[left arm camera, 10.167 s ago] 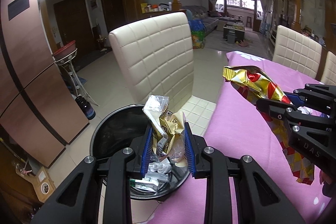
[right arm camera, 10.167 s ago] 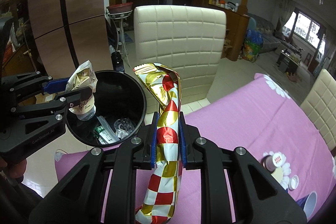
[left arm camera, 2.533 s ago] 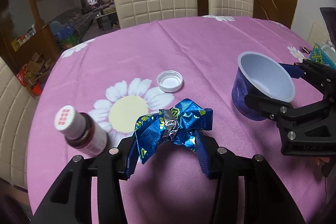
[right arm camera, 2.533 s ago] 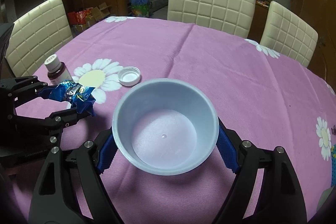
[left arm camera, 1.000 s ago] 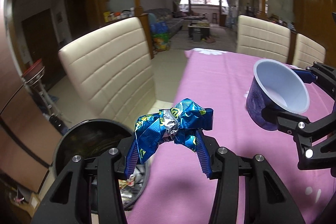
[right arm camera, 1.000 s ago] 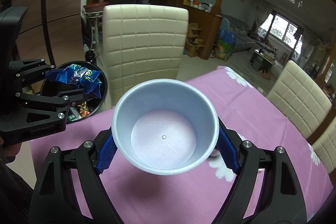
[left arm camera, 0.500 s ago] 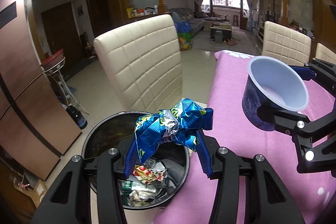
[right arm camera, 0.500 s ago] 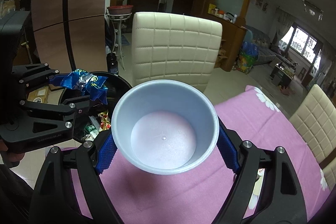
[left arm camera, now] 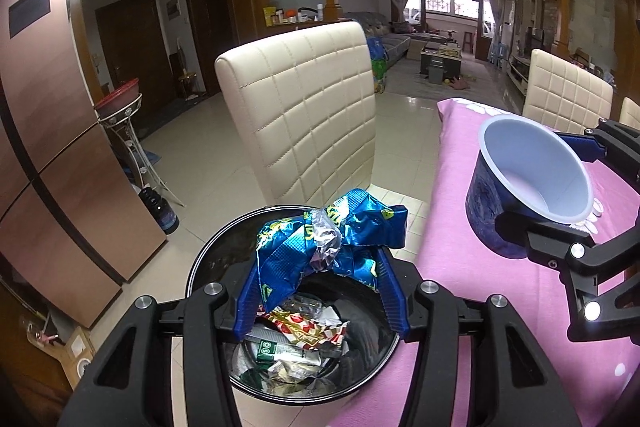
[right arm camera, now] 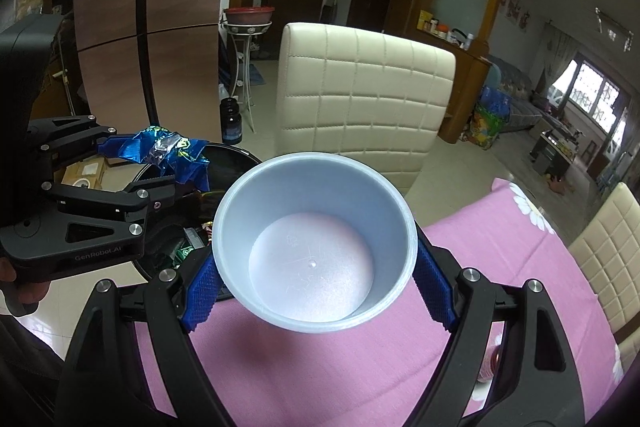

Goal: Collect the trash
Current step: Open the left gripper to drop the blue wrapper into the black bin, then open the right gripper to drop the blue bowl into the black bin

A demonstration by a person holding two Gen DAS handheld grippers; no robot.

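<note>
Blue wrapper (left arm camera: pixel 328 239) between left gripper (left arm camera: pixel 320 291) jaws, just opening, over bin (left arm camera: pixel 208 259); right gripper (right arm camera: pixel 316 279) clamps cup (right arm camera: pixel 312 239), both angled down.

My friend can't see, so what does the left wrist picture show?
A crumpled blue wrapper sits between the left gripper's jaws above a black bin of trash. On the right, another gripper holds a cup over the pink table.
</note>
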